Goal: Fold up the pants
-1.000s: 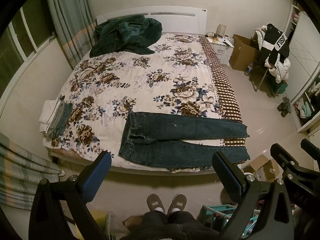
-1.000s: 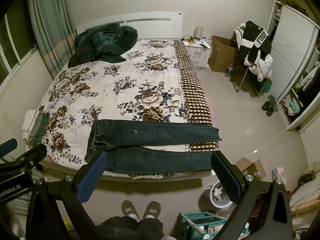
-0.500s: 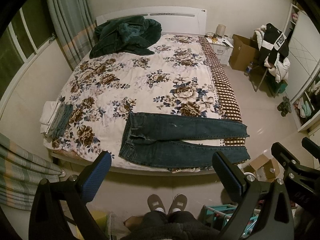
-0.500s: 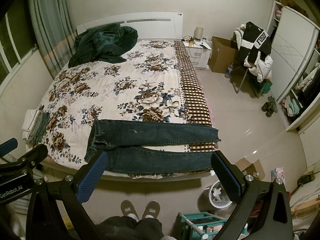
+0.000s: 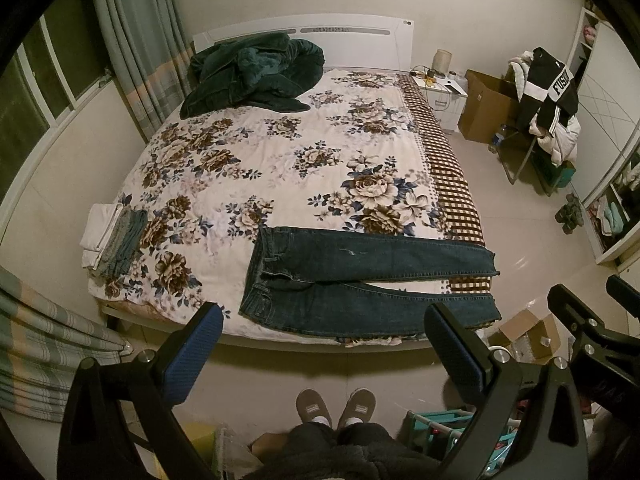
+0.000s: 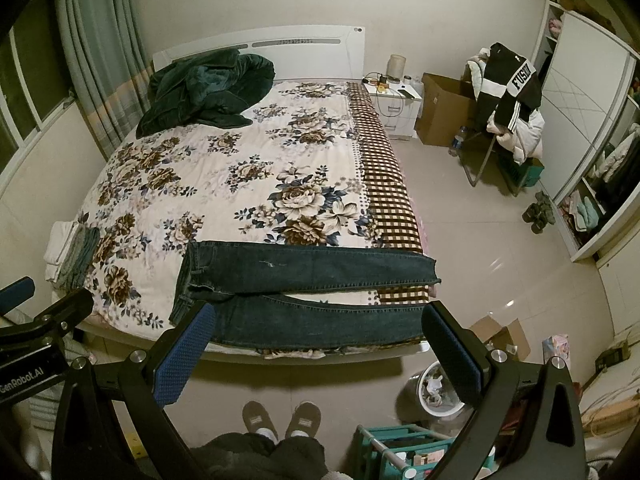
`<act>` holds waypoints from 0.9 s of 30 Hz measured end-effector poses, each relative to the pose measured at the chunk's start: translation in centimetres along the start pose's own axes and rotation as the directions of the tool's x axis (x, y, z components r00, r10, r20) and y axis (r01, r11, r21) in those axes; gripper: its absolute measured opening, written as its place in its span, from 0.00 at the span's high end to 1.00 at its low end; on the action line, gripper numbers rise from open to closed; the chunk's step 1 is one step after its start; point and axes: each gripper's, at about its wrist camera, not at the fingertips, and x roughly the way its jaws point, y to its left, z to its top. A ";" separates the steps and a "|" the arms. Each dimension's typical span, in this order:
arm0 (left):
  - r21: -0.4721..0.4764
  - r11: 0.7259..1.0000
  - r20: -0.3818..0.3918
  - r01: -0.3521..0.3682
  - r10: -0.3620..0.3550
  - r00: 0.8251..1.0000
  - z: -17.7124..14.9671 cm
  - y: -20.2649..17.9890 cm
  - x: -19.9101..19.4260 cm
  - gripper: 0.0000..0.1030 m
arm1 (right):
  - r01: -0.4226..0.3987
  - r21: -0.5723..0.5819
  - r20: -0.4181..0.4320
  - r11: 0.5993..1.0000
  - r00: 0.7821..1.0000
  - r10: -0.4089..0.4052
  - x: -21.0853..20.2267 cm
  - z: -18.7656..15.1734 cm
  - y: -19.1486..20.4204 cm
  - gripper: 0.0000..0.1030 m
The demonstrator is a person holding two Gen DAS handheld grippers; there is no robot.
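Nothing was folded yet: jeans (image 5: 360,276) lay flat w/ legs spread on the bed (image 5: 280,168) edge, just ahead of & below both claws, left claw (image 5: 320,344) & right claw (image 6: 316,340) gaping wide, holding nothing.

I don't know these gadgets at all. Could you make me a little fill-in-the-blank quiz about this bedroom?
1. The dark blue denim jeans lie flat on the ____ bedspread.
2. Both the left gripper and right gripper are ____.
3. The crumpled dark green blanket sits near the white ____.
4. The jeans' waistband points toward the ____ side of the picture.

Missing words: floral; open; headboard; left
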 end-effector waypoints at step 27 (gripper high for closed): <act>0.000 1.000 -0.008 -0.004 0.004 1.000 1.8 0.0 -1.8 0.00 | -0.011 -0.003 -0.021 1.000 1.000 0.011 -1.6 0.9 -0.5 0.00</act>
